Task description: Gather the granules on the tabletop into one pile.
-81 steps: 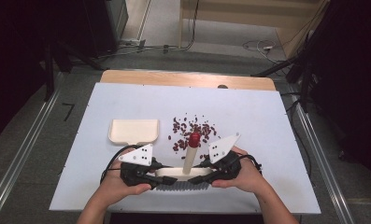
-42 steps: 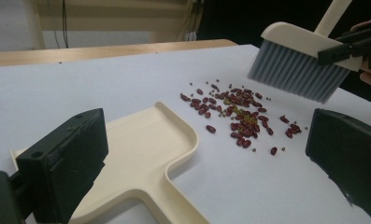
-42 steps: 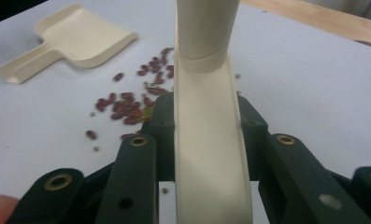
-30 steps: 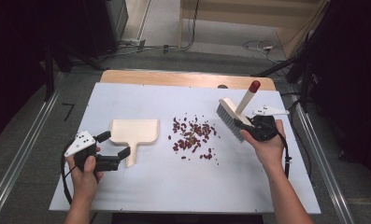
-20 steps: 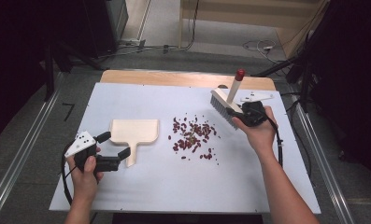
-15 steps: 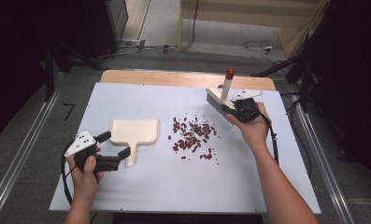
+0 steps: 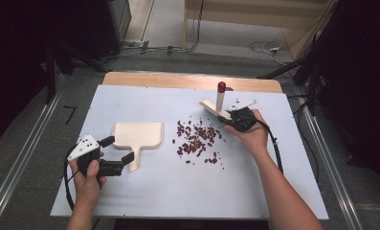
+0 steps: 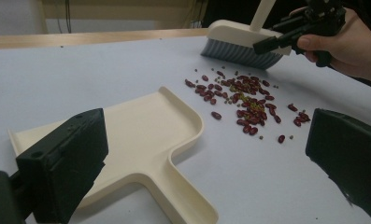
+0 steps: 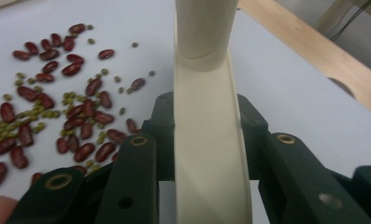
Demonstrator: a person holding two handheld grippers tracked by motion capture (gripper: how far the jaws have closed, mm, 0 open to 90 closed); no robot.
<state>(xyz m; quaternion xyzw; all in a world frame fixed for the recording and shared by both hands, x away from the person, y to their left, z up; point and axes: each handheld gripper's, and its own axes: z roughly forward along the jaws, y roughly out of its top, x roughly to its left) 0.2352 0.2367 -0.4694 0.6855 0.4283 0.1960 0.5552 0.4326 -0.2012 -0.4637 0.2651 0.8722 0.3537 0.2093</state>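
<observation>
A cream dustpan (image 7: 137, 134) (image 8: 141, 135) lies flat on the white board, left of a scatter of red and small green beans (image 7: 197, 141) (image 8: 244, 100) (image 9: 57, 107). My left gripper (image 7: 118, 149) (image 8: 202, 158) is open near the pan's handle, with one jaw on each side and neither touching it. My right gripper (image 7: 235, 117) (image 8: 286, 39) (image 9: 206, 121) is shut on the back of a cream brush (image 7: 215, 106) (image 8: 241, 42) (image 9: 204, 37). The brush has a red-tipped handle and grey bristles, and sits just beyond the beans at their far right.
The white board (image 7: 178, 191) rests on a wooden table whose far edge (image 7: 178, 80) shows beyond it. Metal rails run along the floor on both sides. Cables lie on the floor behind. Black equipment stands at the far left and right.
My right hand carried the brush leftward and down to the far edge of the bean pile. The left gripper and dustpan have not moved.
</observation>
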